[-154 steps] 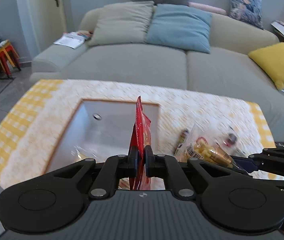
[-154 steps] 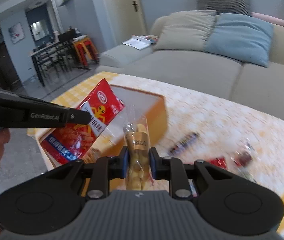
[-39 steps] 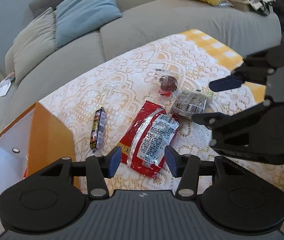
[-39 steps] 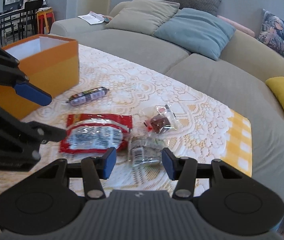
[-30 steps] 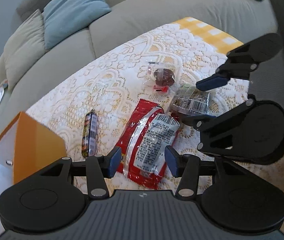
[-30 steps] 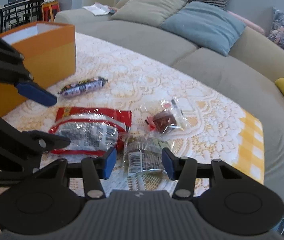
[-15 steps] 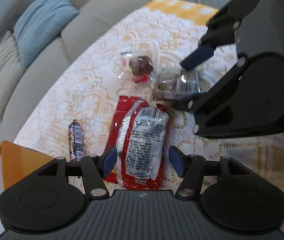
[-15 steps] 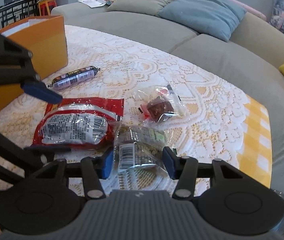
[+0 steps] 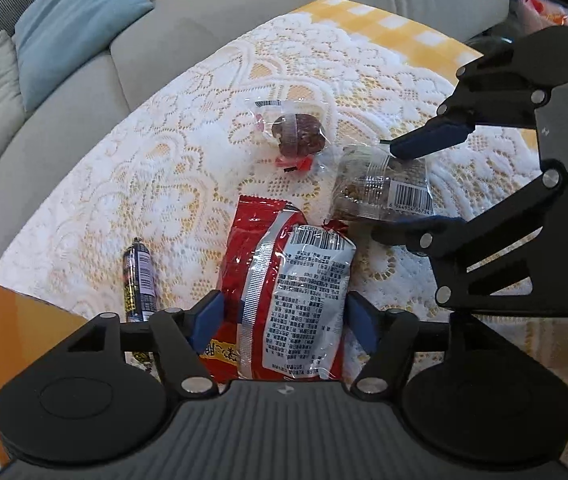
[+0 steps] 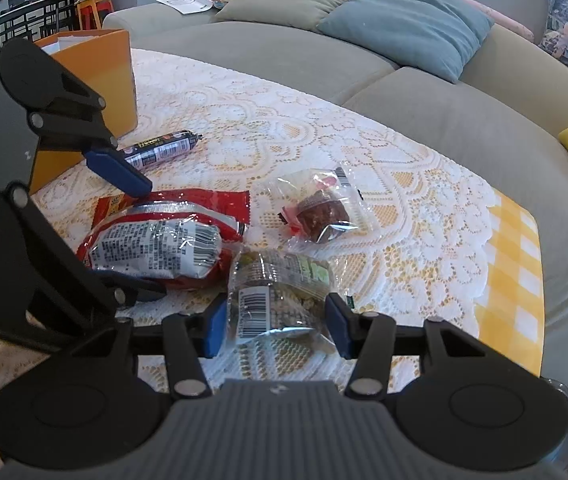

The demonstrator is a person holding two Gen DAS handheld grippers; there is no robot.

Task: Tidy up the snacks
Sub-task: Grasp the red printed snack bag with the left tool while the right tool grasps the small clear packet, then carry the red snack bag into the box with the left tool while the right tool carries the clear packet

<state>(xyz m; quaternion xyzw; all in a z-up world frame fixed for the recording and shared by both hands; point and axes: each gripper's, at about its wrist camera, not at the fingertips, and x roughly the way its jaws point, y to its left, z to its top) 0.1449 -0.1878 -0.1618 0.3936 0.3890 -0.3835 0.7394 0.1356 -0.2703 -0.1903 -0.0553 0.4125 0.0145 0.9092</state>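
Red snack bag [image 9: 284, 292] between spread left jaws — clear packet [image 10: 276, 300] between right.

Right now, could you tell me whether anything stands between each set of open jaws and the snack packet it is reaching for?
Nothing visible does. The left gripper already has its open jaws on either side of the red snack bag, and the right gripper likewise straddles the clear barcode packet. The two packets lie side by side, close together.
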